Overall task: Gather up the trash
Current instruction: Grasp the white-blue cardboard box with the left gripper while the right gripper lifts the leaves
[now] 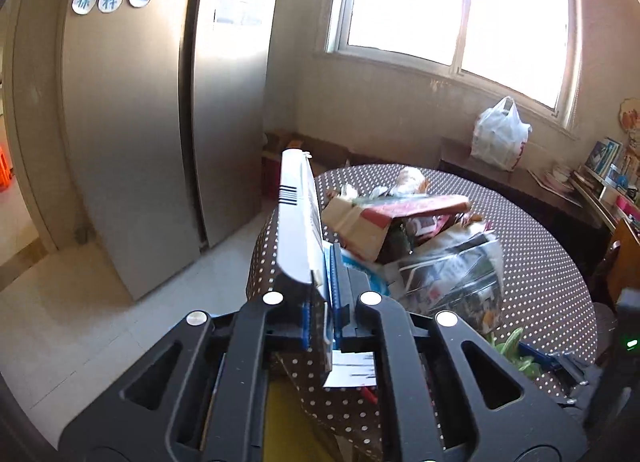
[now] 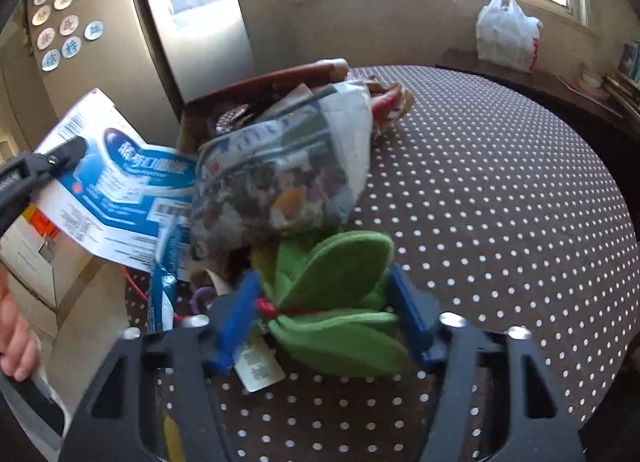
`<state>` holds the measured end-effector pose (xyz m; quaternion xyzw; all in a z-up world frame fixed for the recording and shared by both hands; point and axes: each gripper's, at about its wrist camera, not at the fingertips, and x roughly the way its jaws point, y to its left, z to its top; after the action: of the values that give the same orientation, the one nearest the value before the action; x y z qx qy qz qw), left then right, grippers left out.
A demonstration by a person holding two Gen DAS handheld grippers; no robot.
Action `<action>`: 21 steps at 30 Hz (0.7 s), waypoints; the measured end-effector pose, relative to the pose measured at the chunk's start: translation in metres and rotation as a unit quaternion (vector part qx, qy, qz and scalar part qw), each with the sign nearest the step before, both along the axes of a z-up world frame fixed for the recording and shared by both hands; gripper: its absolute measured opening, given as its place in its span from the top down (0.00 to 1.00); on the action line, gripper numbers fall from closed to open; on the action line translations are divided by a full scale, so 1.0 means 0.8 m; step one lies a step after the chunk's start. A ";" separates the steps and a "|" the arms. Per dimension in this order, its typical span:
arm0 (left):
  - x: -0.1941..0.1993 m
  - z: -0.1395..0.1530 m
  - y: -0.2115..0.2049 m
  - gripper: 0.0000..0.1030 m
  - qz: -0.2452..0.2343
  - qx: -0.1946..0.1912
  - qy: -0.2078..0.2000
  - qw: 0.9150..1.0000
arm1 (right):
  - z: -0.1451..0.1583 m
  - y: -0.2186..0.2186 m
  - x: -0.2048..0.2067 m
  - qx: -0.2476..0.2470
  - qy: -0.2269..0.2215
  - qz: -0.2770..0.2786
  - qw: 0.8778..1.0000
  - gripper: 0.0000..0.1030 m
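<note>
Gripping a flat white-and-blue carton (image 1: pixel 298 222), the left tool (image 1: pixel 324 314) has its two fingers clenched on the carton's lower edge. Carton stands nearly on edge, raised above the counter's left edge; barcode stripes visible on its narrow side. In the right wrist view the same carton (image 2: pixel 120 178) shows its printed blue face, with the left tool's black fingertip (image 2: pixel 68 152) pinching its upper left part.

Right tool (image 2: pixel 324 318): blue fingers spread on either side of a green felt leaf toy (image 2: pixel 340 282) that lies between them. Left finger looks in contact with the toy's red tie; the frame is motion-blurred, so I cannot tell whether the fingers are pressing the toy or just bracketing it. A small paper tag (image 2: pixel 260 372) hangs from the toy, low near the counter's near edge.

Counter (image 2: pixel 500 190): round, covered in brown cloth with white dots. Trash pile sits toward its left side: crumpled newspaper (image 2: pixel 288 170) just beyond the toy, a brown cardboard box (image 1: pixel 360 222) behind it, plus red-patterned wrapping partly hidden. A blue plastic wrapper (image 2: pixel 164 286) hangs at the left edge beside the carton.

Beyond the counter: white plastic bag (image 1: pixel 498 134) on a low bench under the window; grey fridge (image 1: pixel 132 122) with round magnets on the left.
</note>
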<state>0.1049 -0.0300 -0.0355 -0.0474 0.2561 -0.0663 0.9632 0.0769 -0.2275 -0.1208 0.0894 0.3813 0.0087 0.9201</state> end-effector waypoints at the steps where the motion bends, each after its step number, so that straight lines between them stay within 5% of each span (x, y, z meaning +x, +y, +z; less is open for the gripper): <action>1: 0.000 0.004 -0.001 0.92 0.001 -0.001 -0.004 1.000 | 0.002 -0.003 -0.001 0.012 -0.002 0.002 1.000 0.66; 3: 0.001 0.011 -0.003 0.93 0.005 0.001 -0.011 1.000 | 0.007 -0.012 -0.005 0.052 -0.008 0.009 0.999 0.91; 21: -0.010 0.061 0.008 0.96 0.029 0.002 -0.066 0.997 | 0.087 -0.057 -0.028 0.056 -0.095 -0.083 0.990 0.96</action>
<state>0.0967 -0.0233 0.0131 -0.0486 0.1904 -0.0406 0.9797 0.0543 -0.2730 -0.0510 0.1711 0.2825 -0.0377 0.9431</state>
